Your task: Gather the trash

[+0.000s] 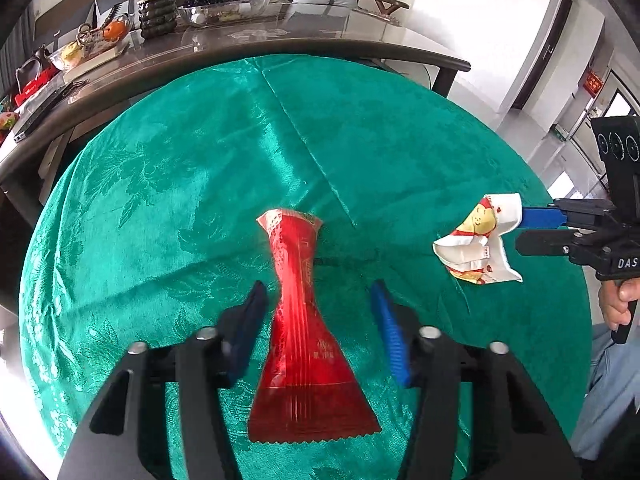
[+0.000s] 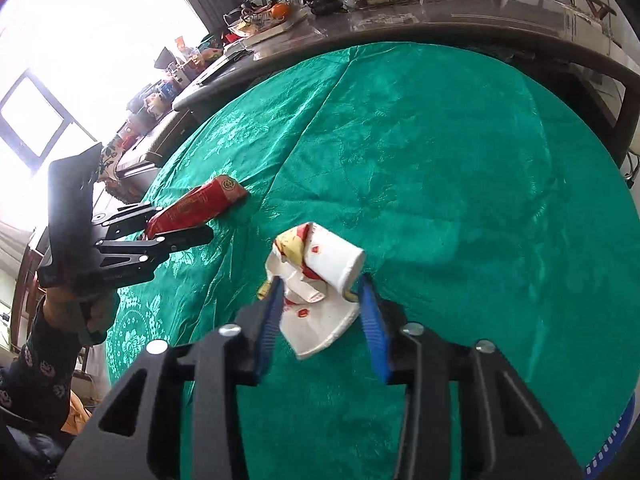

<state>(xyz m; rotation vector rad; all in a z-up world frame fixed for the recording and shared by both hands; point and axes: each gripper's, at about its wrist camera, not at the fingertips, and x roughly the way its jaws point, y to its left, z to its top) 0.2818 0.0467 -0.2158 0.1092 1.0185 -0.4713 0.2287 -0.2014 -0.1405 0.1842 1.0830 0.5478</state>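
A red foil wrapper [image 1: 300, 340] lies on the green tablecloth [image 1: 180, 200], narrow at its waist. My left gripper [image 1: 316, 292] straddles that waist with its blue pads [image 1: 386, 328] standing off both sides, so it is open. The right wrist view shows the same wrapper [image 2: 208, 198] from the side, running in between the left gripper's [image 2: 180, 224] fingers. A crushed white paper cup with red and yellow print [image 2: 320, 280] hangs above the cloth, and my right gripper [image 2: 320, 284] is shut on it. The left wrist view has this cup [image 1: 476, 240] at the right gripper's [image 1: 518, 230] tips.
Behind the round table runs a long dark table [image 1: 280, 44] with glass bowls, fruit and a potted plant [image 1: 156, 4]. A person's hand [image 1: 620, 304] holds the right gripper's handle. A blue slatted rim [image 2: 612, 440] shows at the lower right.
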